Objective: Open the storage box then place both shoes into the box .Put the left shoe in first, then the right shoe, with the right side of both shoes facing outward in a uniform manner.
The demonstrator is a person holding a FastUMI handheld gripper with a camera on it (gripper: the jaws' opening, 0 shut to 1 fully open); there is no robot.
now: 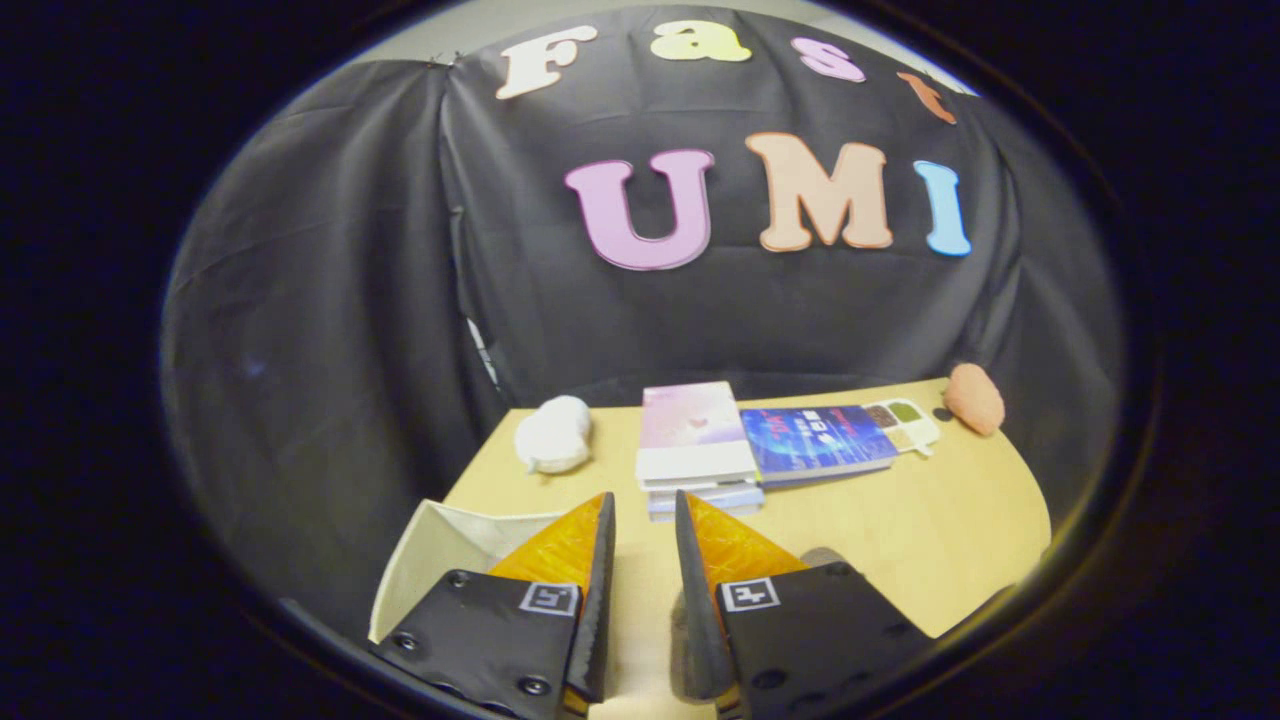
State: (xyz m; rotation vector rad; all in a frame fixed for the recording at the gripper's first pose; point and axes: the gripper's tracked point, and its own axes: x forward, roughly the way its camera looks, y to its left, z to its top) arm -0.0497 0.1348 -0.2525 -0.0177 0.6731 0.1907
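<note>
The tool hangs above the pale wooden surface with its two fingers slightly parted and nothing between them, only bare wood showing in the narrow gap. Just beside and partly behind the left finger sits the cream fabric storage box, its inner wall showing. Beyond the fingertips lies a stack of books with a blue book beside it, a white bundle on one side and an orange lump on the other.
</note>
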